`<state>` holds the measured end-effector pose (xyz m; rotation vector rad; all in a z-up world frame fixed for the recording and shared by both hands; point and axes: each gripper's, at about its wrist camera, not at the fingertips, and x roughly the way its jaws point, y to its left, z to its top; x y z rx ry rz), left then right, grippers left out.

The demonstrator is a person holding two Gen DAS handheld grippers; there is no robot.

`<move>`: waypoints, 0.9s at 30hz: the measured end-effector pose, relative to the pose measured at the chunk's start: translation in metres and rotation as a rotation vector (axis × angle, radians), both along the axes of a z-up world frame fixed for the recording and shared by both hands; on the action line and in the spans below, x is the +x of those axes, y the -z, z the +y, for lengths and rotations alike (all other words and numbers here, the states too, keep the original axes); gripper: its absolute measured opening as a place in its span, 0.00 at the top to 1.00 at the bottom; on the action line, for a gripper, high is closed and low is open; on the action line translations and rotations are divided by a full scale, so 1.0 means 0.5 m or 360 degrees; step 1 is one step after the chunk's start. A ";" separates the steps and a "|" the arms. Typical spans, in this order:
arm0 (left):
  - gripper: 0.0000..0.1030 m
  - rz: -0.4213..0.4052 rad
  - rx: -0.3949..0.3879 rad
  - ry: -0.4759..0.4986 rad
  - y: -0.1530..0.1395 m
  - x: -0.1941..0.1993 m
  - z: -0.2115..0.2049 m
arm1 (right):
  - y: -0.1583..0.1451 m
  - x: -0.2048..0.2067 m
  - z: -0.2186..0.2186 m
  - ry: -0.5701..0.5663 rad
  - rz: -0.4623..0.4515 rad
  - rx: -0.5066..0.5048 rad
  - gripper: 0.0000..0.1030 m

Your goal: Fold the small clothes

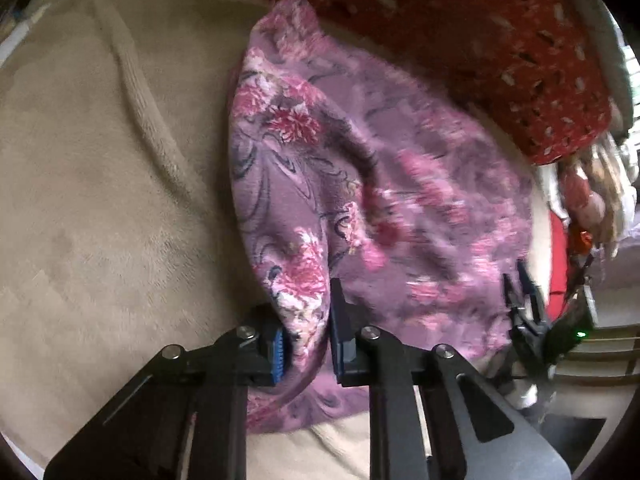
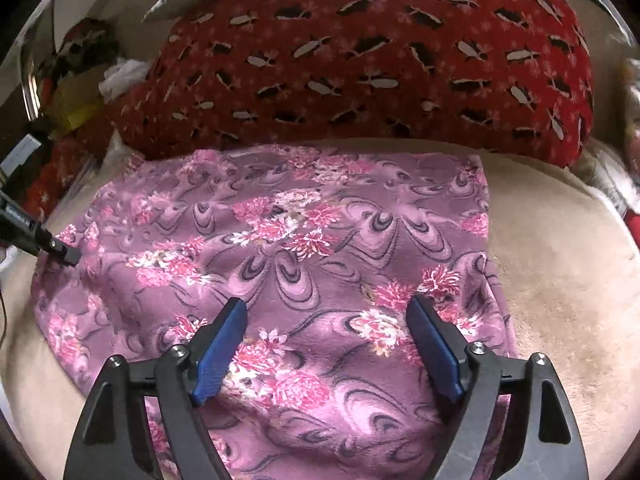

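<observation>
My left gripper (image 1: 308, 336) pinching the purple floral cloth (image 2: 280, 240) (edge bunched), right gripper (image 2: 328, 340) spread wide above it, beige blanket (image 1: 100, 200) beneath

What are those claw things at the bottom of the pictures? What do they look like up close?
They are two hand-held grippers, built alike. The left gripper and right gripper each have black plastic arms joined by round silver bolts, ending in jaws lined with ribbed blue pads. Flat dark-grey triangular plates frame the base. From the left camera, the right gripper's body shows a small green light. No sleeves or hands show.
</observation>
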<state>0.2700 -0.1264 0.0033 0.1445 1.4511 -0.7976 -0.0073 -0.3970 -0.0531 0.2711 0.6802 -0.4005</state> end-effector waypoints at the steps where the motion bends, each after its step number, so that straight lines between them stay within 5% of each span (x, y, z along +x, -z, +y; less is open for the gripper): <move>1: 0.87 -0.0007 -0.0040 -0.0003 -0.020 -0.007 0.001 | -0.001 -0.005 -0.003 -0.0007 -0.0016 0.0017 0.17; 8: 0.87 -0.0048 -0.0244 0.0084 -0.138 -0.082 -0.064 | 0.002 0.001 -0.003 -0.0018 -0.0025 0.0028 0.16; 17: 0.88 -0.0072 -0.0278 0.0146 -0.174 -0.172 -0.179 | -0.032 -0.039 -0.016 0.0060 -0.0091 0.0147 0.18; 24: 0.89 -0.0052 -0.0340 0.0238 -0.204 -0.241 -0.263 | -0.034 -0.115 -0.048 0.0171 -0.0050 0.0016 0.17; 27: 0.89 -0.0017 -0.0340 0.0279 -0.192 -0.271 -0.309 | -0.011 -0.148 -0.088 0.0265 -0.0043 0.0125 0.17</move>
